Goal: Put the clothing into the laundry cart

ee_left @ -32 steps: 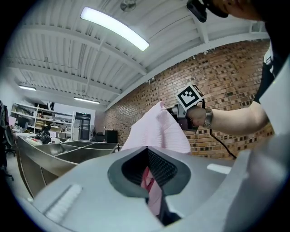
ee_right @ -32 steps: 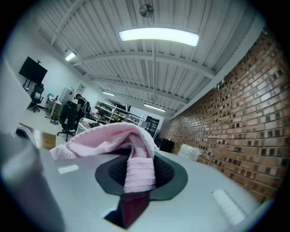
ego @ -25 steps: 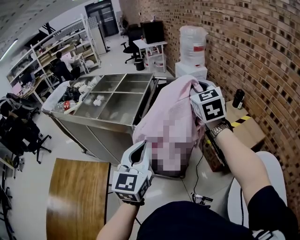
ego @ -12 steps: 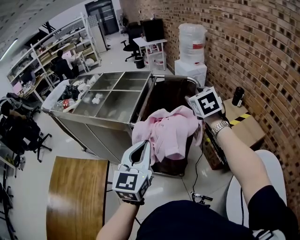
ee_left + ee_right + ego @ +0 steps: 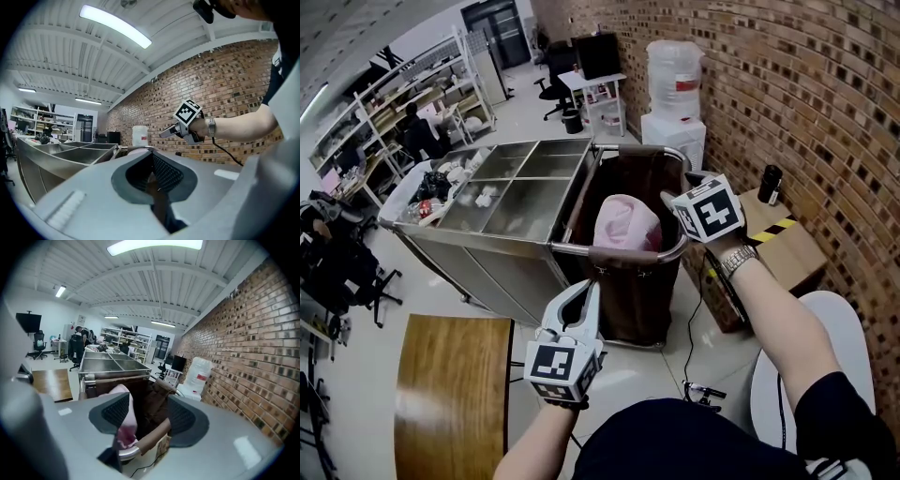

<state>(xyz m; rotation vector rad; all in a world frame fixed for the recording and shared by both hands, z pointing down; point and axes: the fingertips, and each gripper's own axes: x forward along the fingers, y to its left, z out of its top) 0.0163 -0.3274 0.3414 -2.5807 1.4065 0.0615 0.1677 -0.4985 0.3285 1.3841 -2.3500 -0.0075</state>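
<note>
The brown laundry cart (image 5: 628, 258) stands in front of me with the pink clothing (image 5: 626, 223) bunched inside it. My right gripper (image 5: 668, 200) hovers over the cart's right rim. Its jaws have just been opening and now stand open, and the clothing lies loose below them, touching neither pad. In the right gripper view the pink clothing (image 5: 124, 427) shows beyond the gripper (image 5: 147, 401), inside the cart rim (image 5: 151, 437). My left gripper (image 5: 592, 285) is shut and empty, just short of the cart's near rim. The left gripper view shows its own jaws (image 5: 151, 157) closed and the right gripper (image 5: 165, 133) ahead.
A steel cart with open compartments (image 5: 525, 202) adjoins the laundry cart on the left. A wooden table (image 5: 455, 394) is at the lower left. A water dispenser (image 5: 673, 89) and a cardboard box (image 5: 783, 248) stand by the brick wall. A cable (image 5: 694, 337) lies on the floor.
The pink clothing hung high from the right gripper, then draped over the cart's rim, and now lies down inside the cart. The right gripper let go and sank a little.
</note>
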